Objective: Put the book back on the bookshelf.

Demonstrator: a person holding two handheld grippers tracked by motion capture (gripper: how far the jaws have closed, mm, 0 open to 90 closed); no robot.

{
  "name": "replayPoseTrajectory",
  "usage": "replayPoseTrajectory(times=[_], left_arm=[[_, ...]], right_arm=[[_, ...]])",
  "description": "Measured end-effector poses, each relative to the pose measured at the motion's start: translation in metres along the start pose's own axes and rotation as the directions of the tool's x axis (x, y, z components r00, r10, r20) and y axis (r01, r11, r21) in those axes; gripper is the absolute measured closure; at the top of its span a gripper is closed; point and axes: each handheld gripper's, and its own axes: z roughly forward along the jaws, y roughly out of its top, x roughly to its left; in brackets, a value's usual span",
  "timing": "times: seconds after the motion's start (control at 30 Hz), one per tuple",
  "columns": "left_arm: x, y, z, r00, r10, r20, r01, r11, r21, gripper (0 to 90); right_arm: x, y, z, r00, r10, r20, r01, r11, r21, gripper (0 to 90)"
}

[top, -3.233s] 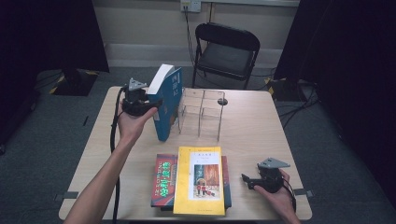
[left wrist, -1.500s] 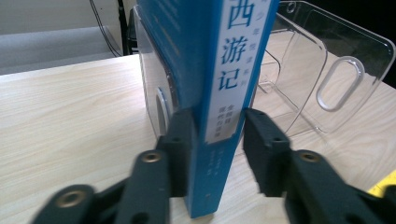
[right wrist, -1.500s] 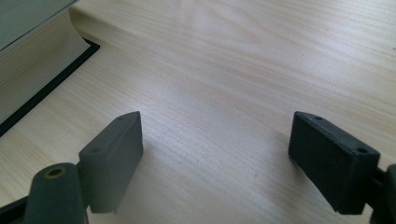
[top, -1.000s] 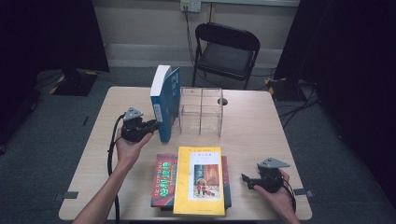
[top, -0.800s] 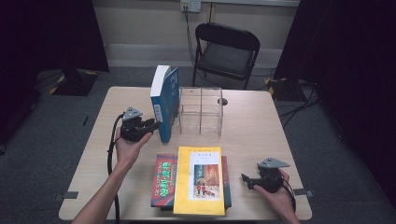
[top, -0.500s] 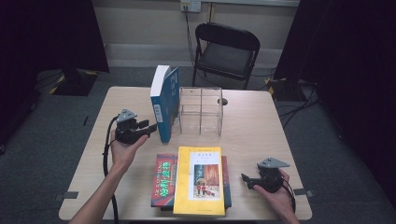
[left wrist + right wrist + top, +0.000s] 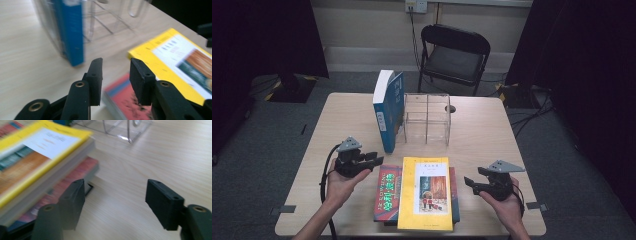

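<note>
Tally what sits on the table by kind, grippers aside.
Upright books: 1, the blue book.
Flat stacked books that can be told apart: 2, the yellow book on the red book.
Clear racks: 1, the clear rack.
Total: 4.

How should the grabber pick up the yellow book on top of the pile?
Probably by its right long edge. The yellow book lies flat on the red book and overhangs it there, so one jaw of the right gripper, open beside that edge, could likely slide under while the other presses on the cover.
</note>
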Motion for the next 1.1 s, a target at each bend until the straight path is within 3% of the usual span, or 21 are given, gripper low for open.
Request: replayPoseTrajectory(times=[0.13,0.2,0.3,0.43,0.57,0.7,0.77,0.97,1.1], left_arm=[[-0.014,-0.005,0.004,0.9993,0.009,0.036,-0.009,0.9998,0.020,56.0],[-0.027,-0.011,0.011,0.9970,0.052,0.057,-0.054,0.9980,0.033,54.5],[-0.033,-0.011,0.020,0.9948,0.066,0.078,-0.071,0.9953,0.065,57.5],[-0.037,-0.011,0.029,0.9906,0.058,0.124,-0.068,0.9941,0.085,58.2],[-0.045,-0.015,0.034,0.9874,0.050,0.150,-0.064,0.9937,0.092,54.3],[-0.057,-0.018,0.039,0.9886,0.045,0.143,-0.064,0.9897,0.128,52.2],[-0.059,-0.018,0.039,0.9890,0.063,0.134,-0.080,0.9888,0.126,51.5],[-0.054,-0.026,0.041,0.9872,0.009,0.159,-0.022,0.9961,0.086,49.4],[-0.050,-0.028,0.042,0.9836,-0.019,0.179,0.003,0.9965,0.084,48.6]], right_arm=[[0.020,0.018,-0.002,0.9980,-0.012,-0.061,0.010,0.999,-0.030,37.8],[0.031,0.023,0.002,0.9949,-0.036,-0.094,0.033,0.999,-0.038,39.0],[0.045,0.023,0.013,0.9902,-0.052,-0.129,0.048,0.998,-0.031,43.0],[0.051,0.017,0.022,0.9886,-0.049,-0.142,0.049,0.999,-0.005,44.2],[0.049,0.009,0.029,0.9853,-0.008,-0.170,0.010,1.000,0.009,39.3],[0.052,0.007,0.035,0.9778,0.027,-0.208,-0.025,1.000,0.012,35.0],[0.054,0.007,0.037,0.9809,0.030,-0.192,-0.029,1.000,0.007,33.0],[0.052,0.007,0.042,0.9785,0.089,-0.186,-0.090,0.996,0.003,34.1],[0.053,0.009,0.042,0.9801,0.133,-0.148,-0.135,0.991,-0.004,44.7]])
